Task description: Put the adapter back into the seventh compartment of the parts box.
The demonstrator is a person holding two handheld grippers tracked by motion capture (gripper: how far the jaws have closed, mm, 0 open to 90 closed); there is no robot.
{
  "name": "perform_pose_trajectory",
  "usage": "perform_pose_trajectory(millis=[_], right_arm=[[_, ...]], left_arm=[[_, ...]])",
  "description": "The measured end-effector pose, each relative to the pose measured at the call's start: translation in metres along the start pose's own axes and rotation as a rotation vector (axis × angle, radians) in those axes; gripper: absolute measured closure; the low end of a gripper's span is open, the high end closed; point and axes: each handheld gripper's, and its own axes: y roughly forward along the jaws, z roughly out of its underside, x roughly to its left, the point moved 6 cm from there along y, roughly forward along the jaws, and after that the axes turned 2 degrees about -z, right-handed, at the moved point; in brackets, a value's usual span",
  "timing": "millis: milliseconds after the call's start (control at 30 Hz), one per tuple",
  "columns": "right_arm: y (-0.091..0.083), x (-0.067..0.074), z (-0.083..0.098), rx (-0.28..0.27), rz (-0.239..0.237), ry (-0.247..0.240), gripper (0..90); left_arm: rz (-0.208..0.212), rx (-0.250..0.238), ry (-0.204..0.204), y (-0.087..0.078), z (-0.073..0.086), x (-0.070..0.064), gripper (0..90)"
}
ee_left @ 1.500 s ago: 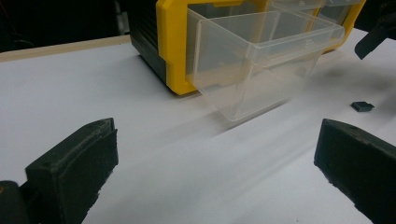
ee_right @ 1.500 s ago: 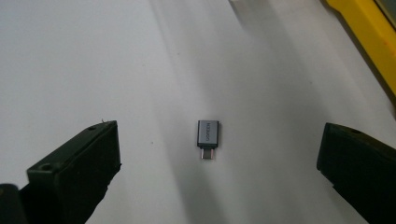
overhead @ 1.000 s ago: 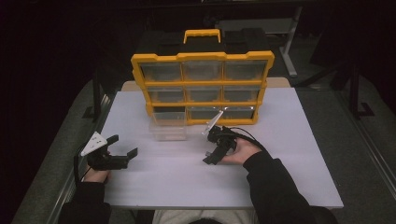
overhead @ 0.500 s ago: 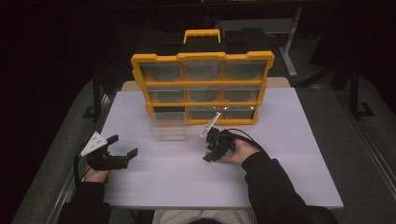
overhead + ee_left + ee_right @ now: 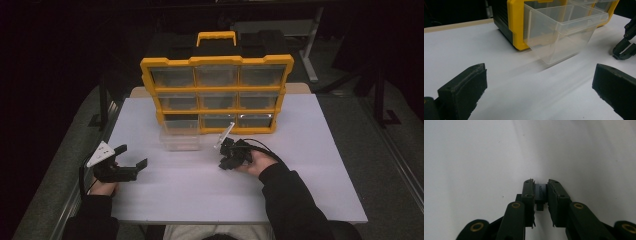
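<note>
From the high view, a yellow organizer [image 5: 216, 95] stands on the white table [image 5: 310, 185] — its clear drawer [image 5: 180, 139] is pulled out at lower left. The left gripper [image 5: 134, 156] rests wide open. The left gripper view shows the drawer [image 5: 564, 30] looking empty. In the right gripper view, the right gripper [image 5: 541, 185] pinches a small dark block [image 5: 540, 192].

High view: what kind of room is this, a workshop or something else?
Probably a workshop or lab bench rigged for recording. A white-topped table stands in a dark room, bearing a yellow parts organiser with one clear drawer pulled out, and metal stand legs show behind it.
</note>
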Motion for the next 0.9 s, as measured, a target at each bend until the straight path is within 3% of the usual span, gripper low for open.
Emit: perform_pose_trajectory(millis=[900], right_arm=[[-0.029,-0.004,-0.006,-0.059,-0.03,0.021,74.8]], left_arm=[[0.0,0.001,-0.001,0.0,0.0,0.0,0.0]])
